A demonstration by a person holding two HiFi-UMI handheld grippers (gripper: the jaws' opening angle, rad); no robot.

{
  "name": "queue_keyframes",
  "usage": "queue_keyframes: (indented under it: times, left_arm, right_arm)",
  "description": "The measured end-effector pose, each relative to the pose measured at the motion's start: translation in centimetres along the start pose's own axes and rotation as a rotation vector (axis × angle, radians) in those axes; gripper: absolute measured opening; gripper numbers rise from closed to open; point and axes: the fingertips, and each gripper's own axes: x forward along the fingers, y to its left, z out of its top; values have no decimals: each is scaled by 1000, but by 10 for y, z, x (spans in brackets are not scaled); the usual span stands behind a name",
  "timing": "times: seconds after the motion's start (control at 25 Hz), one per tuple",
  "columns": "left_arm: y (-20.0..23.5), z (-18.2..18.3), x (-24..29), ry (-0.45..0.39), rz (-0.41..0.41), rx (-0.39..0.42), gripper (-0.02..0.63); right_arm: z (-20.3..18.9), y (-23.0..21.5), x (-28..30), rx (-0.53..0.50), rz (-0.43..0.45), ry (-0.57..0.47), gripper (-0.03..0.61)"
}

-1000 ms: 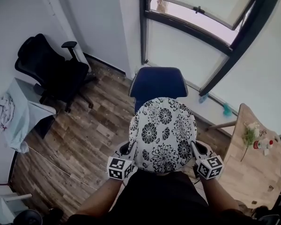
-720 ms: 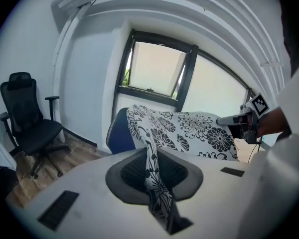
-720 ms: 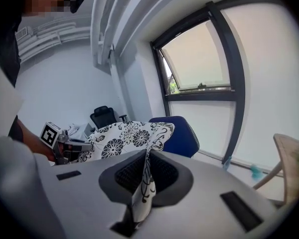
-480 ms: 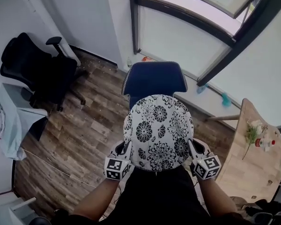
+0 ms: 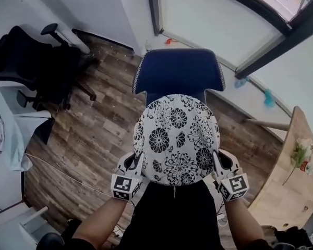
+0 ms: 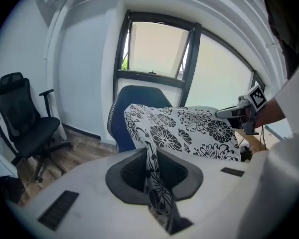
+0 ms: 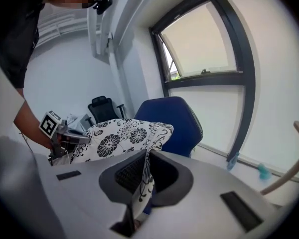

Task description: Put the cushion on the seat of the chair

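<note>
A round white cushion [image 5: 176, 138] with black flowers hangs flat between my two grippers, over the seat of the blue chair [image 5: 178, 75], whose back rises just beyond it. My left gripper [image 5: 131, 169] is shut on the cushion's left edge and my right gripper [image 5: 222, 170] is shut on its right edge. In the left gripper view the cushion [image 6: 184, 131] runs from the jaws toward the blue chair [image 6: 134, 97], its fabric pinched at my left gripper [image 6: 154, 183]. The right gripper view shows the cushion [image 7: 120, 136] pinched at my right gripper [image 7: 139, 188] before the blue chair [image 7: 175, 118].
A black office chair [image 5: 39, 66] stands at the left by a white table [image 5: 13, 126] with cloth on it. A wooden table [image 5: 288, 181] with flowers is at the right. A big window and white wall lie behind the blue chair. The floor is wood.
Both grippers have sunk with the cushion and gone forward toward the blue chair; the chair's back now shows larger and the cushion sits lower over the seat.
</note>
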Motion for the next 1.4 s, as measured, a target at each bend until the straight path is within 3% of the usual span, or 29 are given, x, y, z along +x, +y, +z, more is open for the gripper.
queue_keyframes:
  times: [0.4, 0.6, 0.84, 1.0, 1.4]
  left_arm:
    - [13, -47, 75, 36, 11, -53, 31]
    - [34, -79, 114, 65, 51, -49, 31]
    - [52, -112, 144, 131, 112, -57, 31]
    - [46, -123, 165, 153, 97, -61, 31]
    - [64, -149, 208, 181, 141, -93, 31]
  right_arm:
    - [-57, -42, 66, 54, 27, 40, 37]
    - [-89, -52, 104, -37, 67, 101, 35]
    - [-120, -65, 134, -3, 96, 156, 36]
    - [-133, -74, 147, 1, 105, 182, 35]
    - [-160, -96, 180, -69, 150, 201, 37]
